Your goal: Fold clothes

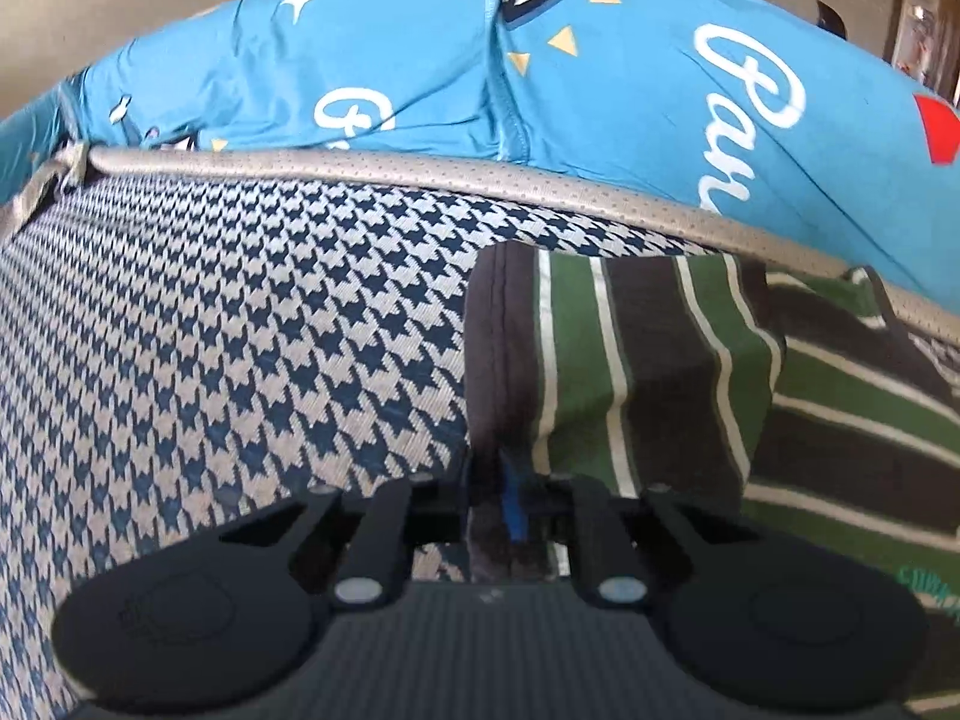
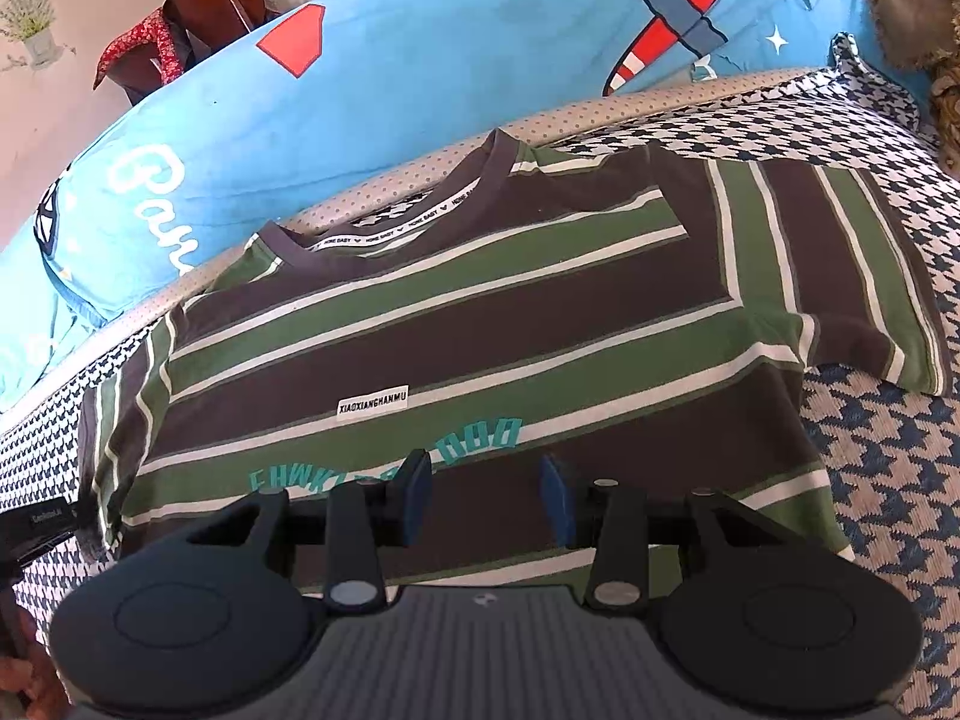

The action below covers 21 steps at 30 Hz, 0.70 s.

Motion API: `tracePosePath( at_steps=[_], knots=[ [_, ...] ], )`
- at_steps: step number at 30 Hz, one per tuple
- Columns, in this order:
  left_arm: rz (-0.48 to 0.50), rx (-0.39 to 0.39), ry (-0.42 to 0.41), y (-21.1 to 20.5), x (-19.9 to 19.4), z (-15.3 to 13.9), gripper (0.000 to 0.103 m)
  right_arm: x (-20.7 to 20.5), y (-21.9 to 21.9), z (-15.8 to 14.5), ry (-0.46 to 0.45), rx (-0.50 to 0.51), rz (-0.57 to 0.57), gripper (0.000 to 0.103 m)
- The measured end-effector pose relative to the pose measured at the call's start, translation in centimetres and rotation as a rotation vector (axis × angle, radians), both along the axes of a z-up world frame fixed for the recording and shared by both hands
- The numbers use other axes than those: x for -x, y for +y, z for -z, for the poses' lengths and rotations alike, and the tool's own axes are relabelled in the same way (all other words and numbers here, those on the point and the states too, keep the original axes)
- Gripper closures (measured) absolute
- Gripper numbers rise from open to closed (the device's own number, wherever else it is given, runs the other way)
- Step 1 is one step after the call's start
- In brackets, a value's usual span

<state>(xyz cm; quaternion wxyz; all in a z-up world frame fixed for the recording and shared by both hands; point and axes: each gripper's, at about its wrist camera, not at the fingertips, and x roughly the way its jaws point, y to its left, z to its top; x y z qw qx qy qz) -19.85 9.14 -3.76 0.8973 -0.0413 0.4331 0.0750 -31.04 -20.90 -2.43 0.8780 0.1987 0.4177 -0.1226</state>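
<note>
Lying flat on a houndstooth mat (image 2: 888, 456): a striped shirt (image 2: 456, 348), front up, collar (image 2: 384, 222) toward 12 o'clock, sleeves out at 3 and 9. Beyond it, at 12, a blue quilt (image 2: 420, 60) with white script and a plane print, bunched along the mat's dotted edge (image 2: 600, 108). Left tool (image 1: 510, 510) pressed together, pinching the hem of the left sleeve (image 1: 600, 360), which stands up from the fingers toward 12 o'clock, its green and brown stripes running upright. Right tool (image 2: 486, 498) spread partway, hovering over the shirt's lower front near the teal lettering (image 2: 480, 438), blue pads (image 2: 555, 498) apart with nothing between them. Off the mat at 9, in the right view, a small black device (image 2: 42, 525).
</note>
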Motion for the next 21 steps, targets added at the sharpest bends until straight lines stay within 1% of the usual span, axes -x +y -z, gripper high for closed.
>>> tracePosePath(
  at_steps=[1,2,3,5,6,9,10,14,16,18,21],
  knots=[
    [0.001,0.004,-0.002,0.0,-0.1,-0.1,0.086,0.0,0.0,0.0,0.000,-0.001,0.000,0.063],
    [0.000,0.008,-0.008,0.1,-0.3,-0.1,0.080,0.0,0.0,0.0,0.000,-0.002,0.001,0.063],
    [-0.004,0.017,-0.014,0.2,-0.5,-0.1,0.070,0.0,0.0,0.0,0.000,-0.004,0.001,0.063],
    [-0.011,0.033,-0.027,0.5,-1.0,-0.2,0.062,0.0,0.1,0.0,-0.002,-0.007,0.001,0.063],
    [-0.013,0.044,-0.033,0.7,-1.3,-0.2,0.060,0.0,0.1,0.0,-0.003,-0.009,-0.002,0.063],
    [-0.016,0.071,-0.046,1.7,-2.2,-0.2,0.048,0.1,0.3,0.0,-0.005,-0.013,-0.013,0.063],
    [-0.017,0.077,-0.047,2.0,-2.5,-0.2,0.047,0.1,0.4,0.0,-0.004,-0.013,-0.015,0.063],
    [-0.029,0.086,-0.059,3.3,-3.7,0.1,0.036,0.1,0.5,0.0,-0.001,-0.011,-0.019,0.063],
    [-0.028,0.083,-0.060,3.6,-4.2,0.4,0.035,0.0,0.6,0.1,0.001,-0.007,-0.023,0.062],
    [-0.013,0.082,-0.066,3.6,-4.7,0.6,0.030,0.0,0.9,0.1,0.002,-0.001,-0.028,0.062],
    [0.024,0.076,-0.082,3.1,-5.2,0.8,0.027,-0.2,1.1,0.2,0.003,0.015,-0.037,0.062]
  ],
)
